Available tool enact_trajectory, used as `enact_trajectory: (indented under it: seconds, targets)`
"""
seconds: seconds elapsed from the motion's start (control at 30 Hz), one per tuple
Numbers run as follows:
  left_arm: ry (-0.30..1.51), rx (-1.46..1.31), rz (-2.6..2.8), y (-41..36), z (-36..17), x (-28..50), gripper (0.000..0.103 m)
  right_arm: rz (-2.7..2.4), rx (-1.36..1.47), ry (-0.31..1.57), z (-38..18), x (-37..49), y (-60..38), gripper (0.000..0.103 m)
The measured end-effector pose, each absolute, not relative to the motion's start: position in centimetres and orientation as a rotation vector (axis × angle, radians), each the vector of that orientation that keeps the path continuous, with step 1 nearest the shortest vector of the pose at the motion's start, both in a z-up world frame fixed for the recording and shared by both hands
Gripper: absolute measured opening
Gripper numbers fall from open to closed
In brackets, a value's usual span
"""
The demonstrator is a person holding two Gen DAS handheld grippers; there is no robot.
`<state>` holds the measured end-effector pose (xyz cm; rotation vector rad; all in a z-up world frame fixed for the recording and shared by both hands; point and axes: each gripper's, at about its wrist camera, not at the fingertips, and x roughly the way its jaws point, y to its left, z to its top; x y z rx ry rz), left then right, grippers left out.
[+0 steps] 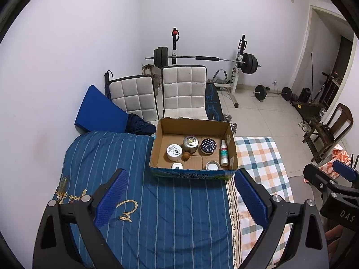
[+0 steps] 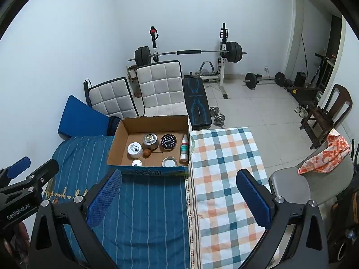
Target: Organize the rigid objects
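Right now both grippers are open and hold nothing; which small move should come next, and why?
Probably bring the right gripper forward toward the spray bottle lying at the right wall of the cardboard box. The left gripper is equally empty, and the box sits beyond both.

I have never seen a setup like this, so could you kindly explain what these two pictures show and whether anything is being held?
There is no robot here: a person holds a two-finger claw in each hand, and each claw carries a wide-angle camera looking forward along its fingers. One picture comes from the left claw, the other from the right claw; each also catches the other claw at its edge. Both are open and hold nothing.

Ahead lies a blue striped cover beside a checked blanket. On them sits a cardboard box containing a white jar, a silver tin, a dark round tin, a spray bottle, a walnut-like brown object and two smaller white items. Behind are chairs and weightlifting gear.
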<state>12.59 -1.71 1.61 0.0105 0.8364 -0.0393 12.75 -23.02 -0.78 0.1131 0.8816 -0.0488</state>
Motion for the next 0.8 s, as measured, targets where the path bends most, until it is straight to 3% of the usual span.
enact_trajectory:
  seconds: [0.8]
  targets:
    - [0.829,0.018,-0.049,-2.5,1.6,11.9,0.097,-0.014,0.077,0.863,0.9,11.5,-23.0,0.103]
